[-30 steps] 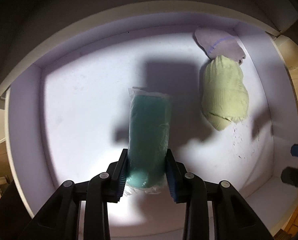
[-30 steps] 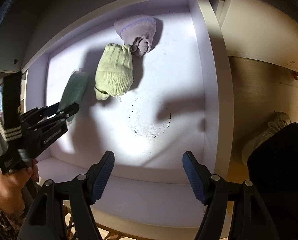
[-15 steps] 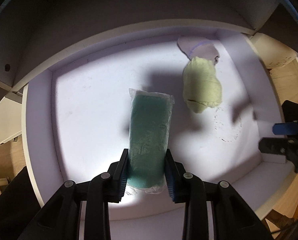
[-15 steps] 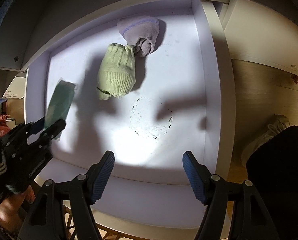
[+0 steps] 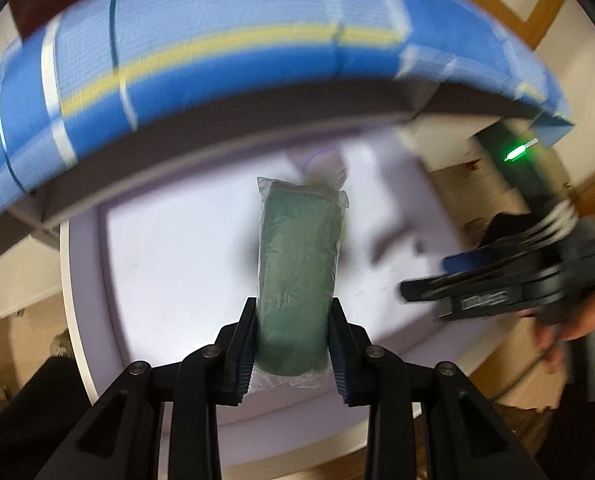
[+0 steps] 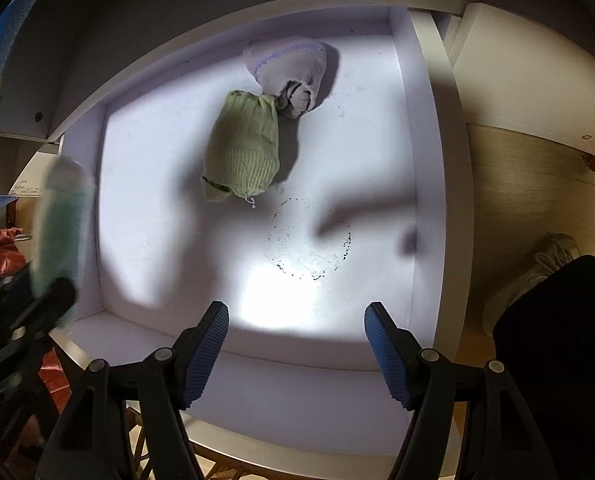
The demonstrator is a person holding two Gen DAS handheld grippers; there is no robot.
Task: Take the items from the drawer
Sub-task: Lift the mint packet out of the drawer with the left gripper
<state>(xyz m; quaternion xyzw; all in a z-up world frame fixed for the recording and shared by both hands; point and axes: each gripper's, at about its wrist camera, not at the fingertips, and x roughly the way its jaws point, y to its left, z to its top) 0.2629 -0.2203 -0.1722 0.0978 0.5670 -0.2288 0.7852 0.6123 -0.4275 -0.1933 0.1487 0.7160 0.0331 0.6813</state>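
One green roll (image 5: 297, 264), seemingly lengthwise forward.

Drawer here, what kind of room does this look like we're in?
Probably a bedroom or closet at home. The open white drawer holds rolled socks, one green, one pale lilac; there's wood flooring beside it and a shoe on it.

A blue cloth with a yellow stripe (image 5: 225, 60) smears across the top of the left wrist view, its ends cut off by the frame. The wrapped green roll (image 5: 297, 280) hides most of the socks behind it. In the right wrist view, the left gripper (image 6: 29, 312) is a dark blur, perhaps partly out of frame.
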